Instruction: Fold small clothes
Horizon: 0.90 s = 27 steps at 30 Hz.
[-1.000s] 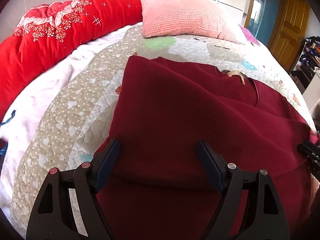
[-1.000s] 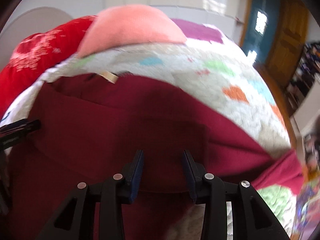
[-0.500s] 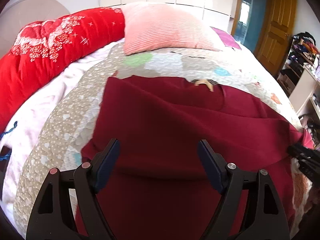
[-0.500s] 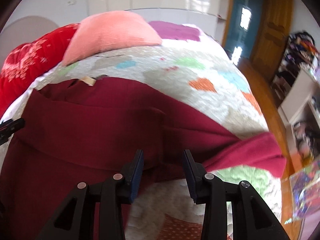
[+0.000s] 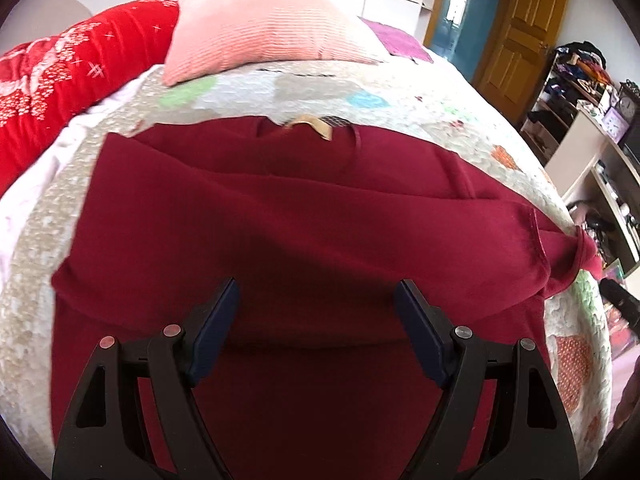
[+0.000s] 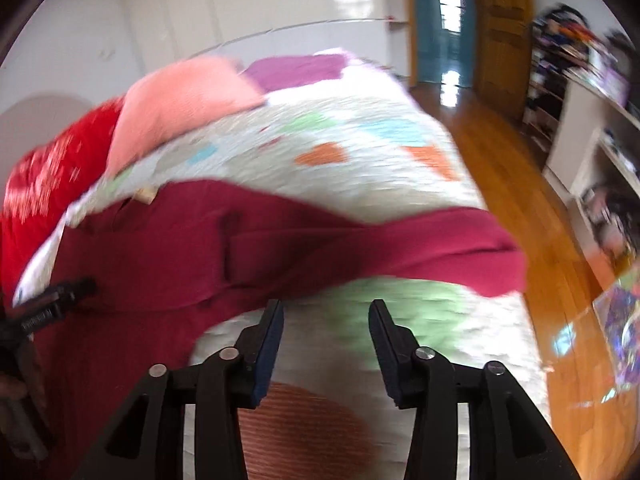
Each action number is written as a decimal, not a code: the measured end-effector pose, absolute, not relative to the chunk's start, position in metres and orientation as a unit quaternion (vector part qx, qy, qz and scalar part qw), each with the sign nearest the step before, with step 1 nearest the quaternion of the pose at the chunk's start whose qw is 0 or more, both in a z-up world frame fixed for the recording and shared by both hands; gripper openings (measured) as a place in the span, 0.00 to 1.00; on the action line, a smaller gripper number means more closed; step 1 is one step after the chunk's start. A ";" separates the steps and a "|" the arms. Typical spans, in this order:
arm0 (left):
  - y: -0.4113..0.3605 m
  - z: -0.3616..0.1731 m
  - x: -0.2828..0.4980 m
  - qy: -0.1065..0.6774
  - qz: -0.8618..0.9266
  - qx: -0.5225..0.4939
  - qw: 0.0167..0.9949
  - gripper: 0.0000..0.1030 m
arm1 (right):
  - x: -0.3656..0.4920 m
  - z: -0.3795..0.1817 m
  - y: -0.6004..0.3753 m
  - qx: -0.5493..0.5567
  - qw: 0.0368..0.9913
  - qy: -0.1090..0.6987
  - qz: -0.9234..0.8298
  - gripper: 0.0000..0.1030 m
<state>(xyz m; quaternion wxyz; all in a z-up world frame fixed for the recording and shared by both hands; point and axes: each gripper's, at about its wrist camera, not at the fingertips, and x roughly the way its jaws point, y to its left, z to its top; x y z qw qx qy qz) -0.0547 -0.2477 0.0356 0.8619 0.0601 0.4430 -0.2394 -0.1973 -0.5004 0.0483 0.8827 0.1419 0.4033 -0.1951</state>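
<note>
A dark red garment [image 5: 280, 216] lies spread on the patchwork quilt [image 5: 400, 92], collar and tan label [image 5: 316, 126] at the far side. One sleeve [image 6: 440, 248] reaches out to the right. My left gripper [image 5: 316, 294] hovers open over the garment's near part, with nothing between its pads. My right gripper [image 6: 326, 310] is past the garment's right edge, over a green patch of quilt [image 6: 400, 304]. Its jaws are opening and hold nothing. The left gripper's tip [image 6: 52, 304] shows at the left of the right wrist view, which is motion-blurred.
A pink pillow [image 5: 264, 36] and a red blanket [image 5: 60, 80] lie at the head of the bed. To the right are a wooden floor [image 6: 520, 184], an orange door [image 5: 520, 32] and cluttered shelves [image 5: 580, 92]. The bed's right edge is close.
Both grippers have drawn back toward the near side. The right gripper slid right, off the garment's edge onto the quilt, and its jaws have widened. The left gripper stays open.
</note>
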 end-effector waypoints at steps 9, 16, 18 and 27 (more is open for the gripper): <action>-0.269 0.027 -0.056 0.443 -0.240 0.085 0.860 0.78 | -0.228 0.060 -0.602 0.292 0.856 0.349 -0.245 0.54; -0.270 0.025 -0.055 0.444 -0.242 0.090 0.858 0.78 | -0.161 0.054 -0.635 0.309 0.825 0.396 -0.258 0.63; -0.271 0.025 -0.055 0.444 -0.242 0.092 0.858 0.78 | -0.140 0.042 -0.642 0.292 0.804 0.437 -0.277 0.63; -0.270 0.025 -0.054 0.440 -0.246 0.092 0.859 0.78 | -0.161 0.016 -0.668 0.334 0.798 0.414 -0.283 0.26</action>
